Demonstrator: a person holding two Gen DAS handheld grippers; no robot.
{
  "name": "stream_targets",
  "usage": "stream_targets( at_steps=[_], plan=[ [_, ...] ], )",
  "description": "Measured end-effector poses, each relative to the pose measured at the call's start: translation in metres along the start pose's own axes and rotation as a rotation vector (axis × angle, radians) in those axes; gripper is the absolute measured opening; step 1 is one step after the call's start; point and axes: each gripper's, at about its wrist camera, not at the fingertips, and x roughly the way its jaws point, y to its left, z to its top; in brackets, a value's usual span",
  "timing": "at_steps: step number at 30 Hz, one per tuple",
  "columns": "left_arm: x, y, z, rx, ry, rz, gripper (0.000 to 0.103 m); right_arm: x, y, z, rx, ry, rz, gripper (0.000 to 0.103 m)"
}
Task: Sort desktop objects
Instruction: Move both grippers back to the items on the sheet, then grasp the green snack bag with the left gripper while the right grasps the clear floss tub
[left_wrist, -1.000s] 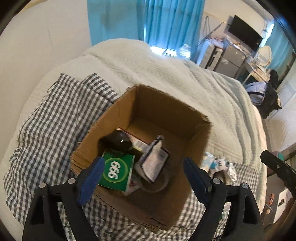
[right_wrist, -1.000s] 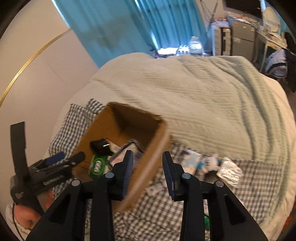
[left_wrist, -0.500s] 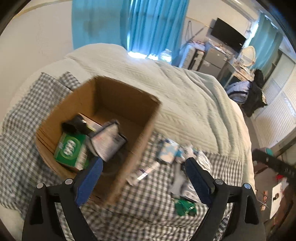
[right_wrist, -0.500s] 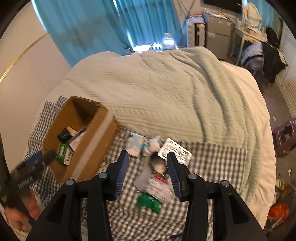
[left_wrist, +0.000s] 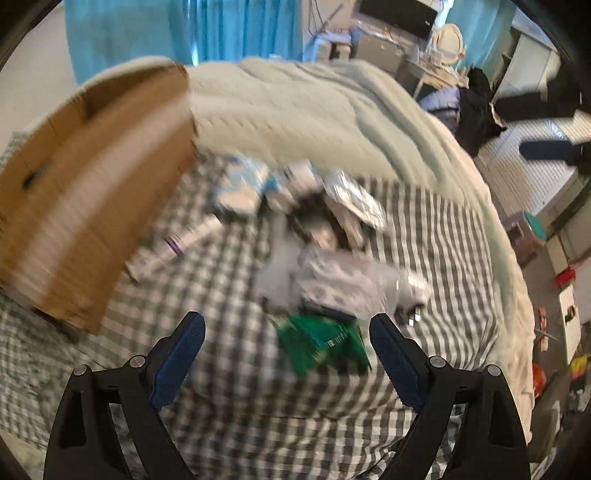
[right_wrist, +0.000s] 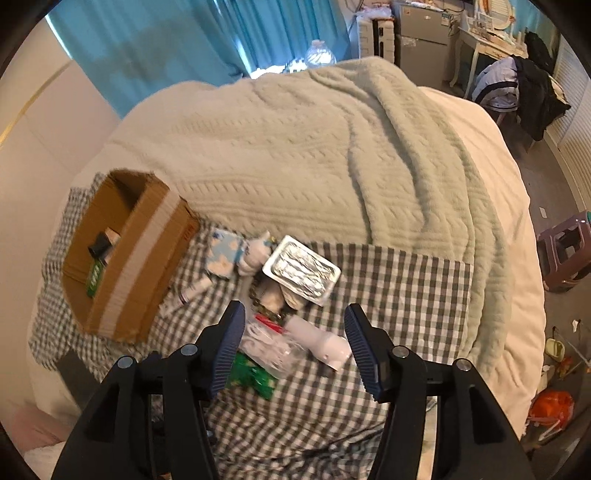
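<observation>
A pile of small objects lies on a checked cloth (right_wrist: 388, 280) on the bed: a green packet (left_wrist: 325, 341) (right_wrist: 255, 374), a clear plastic bag (left_wrist: 343, 277) (right_wrist: 269, 343), a white tube-like item (right_wrist: 325, 341), a foil blister tray (right_wrist: 301, 269), a blue-and-white packet (right_wrist: 221, 256) and a thin tube (right_wrist: 192, 291). A cardboard box (right_wrist: 125, 254) (left_wrist: 92, 184) at the left holds a green box and dark items. My left gripper (left_wrist: 286, 345) is open and empty over the green packet. My right gripper (right_wrist: 293, 341) is open and empty over the pile. The left wrist view is blurred.
A pale green knitted blanket (right_wrist: 314, 147) covers the far bed. Blue curtains (right_wrist: 177, 40) hang behind. A purple stool (right_wrist: 565, 258), a chair with clothes (right_wrist: 524, 85) and floor clutter stand at the right beyond the bed edge.
Both grippers have swung right, from the box to the pile of objects. The right gripper's jaws have opened wider. The left gripper stays open.
</observation>
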Motion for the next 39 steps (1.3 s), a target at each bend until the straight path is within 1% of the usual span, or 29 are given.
stream_targets(
  at_steps=[3,5,8,9,10,11,12,13,15,17,19,20,22,25,28,32,34,36,39],
  plan=[
    [0.025,-0.007,-0.012,-0.015,0.049,-0.002,0.093,0.012,-0.001,-0.004,-0.046,0.023,-0.012,0.056],
    [0.035,-0.008,-0.015,-0.026,0.059,-0.009,0.093,0.019,0.0,-0.006,-0.078,0.039,-0.028,0.056],
    [0.05,-0.01,-0.017,-0.025,0.078,-0.016,0.093,0.03,-0.003,-0.008,-0.099,0.063,-0.024,0.056],
    [0.055,-0.012,-0.018,-0.016,0.089,-0.025,0.085,0.034,-0.005,-0.009,-0.098,0.072,-0.015,0.056],
    [0.057,-0.012,-0.019,-0.008,0.091,-0.04,0.071,0.038,-0.005,-0.009,-0.096,0.081,-0.009,0.056],
    [0.059,-0.012,-0.019,-0.005,0.092,-0.053,0.061,0.042,-0.006,-0.009,-0.095,0.093,-0.002,0.056],
    [0.06,-0.012,-0.02,0.0,0.094,-0.061,0.048,0.049,-0.007,-0.01,-0.098,0.108,0.003,0.056],
    [0.059,-0.012,-0.019,0.002,0.09,-0.064,0.042,0.055,-0.008,-0.012,-0.103,0.122,0.004,0.056],
    [0.054,-0.007,-0.018,-0.009,0.066,-0.066,0.038,0.066,-0.007,-0.014,-0.115,0.144,0.007,0.056],
    [0.05,0.005,-0.016,-0.058,0.056,-0.056,0.037,0.078,-0.004,-0.018,-0.136,0.161,0.023,0.056],
    [0.046,0.027,-0.012,-0.144,0.043,-0.043,0.037,0.087,0.002,-0.02,-0.169,0.172,0.033,0.057],
    [0.045,0.034,-0.01,-0.168,0.039,-0.039,0.037,0.092,0.007,-0.022,-0.165,0.168,0.021,0.059],
    [0.039,0.055,-0.004,-0.225,0.014,-0.009,0.036,0.103,0.019,-0.026,-0.218,0.175,0.045,0.062],
    [0.033,0.076,0.003,-0.279,-0.008,0.024,0.036,0.119,0.031,-0.032,-0.262,0.202,0.07,0.063],
    [0.03,0.091,0.005,-0.315,-0.014,0.03,0.036,0.14,0.044,-0.04,-0.32,0.245,0.072,0.063],
    [0.034,0.098,0.006,-0.328,-0.013,0.03,0.036,0.163,0.054,-0.05,-0.373,0.294,0.073,0.064],
    [0.035,0.101,0.006,-0.336,-0.009,0.022,0.036,0.171,0.057,-0.053,-0.38,0.315,0.078,0.068],
    [0.036,0.102,0.004,-0.342,-0.007,0.016,0.036,0.176,0.061,-0.056,-0.402,0.314,0.073,0.077],
    [0.037,0.102,0.005,-0.343,-0.005,0.011,0.036,0.184,0.065,-0.058,-0.413,0.32,0.055,0.082]
  ],
)
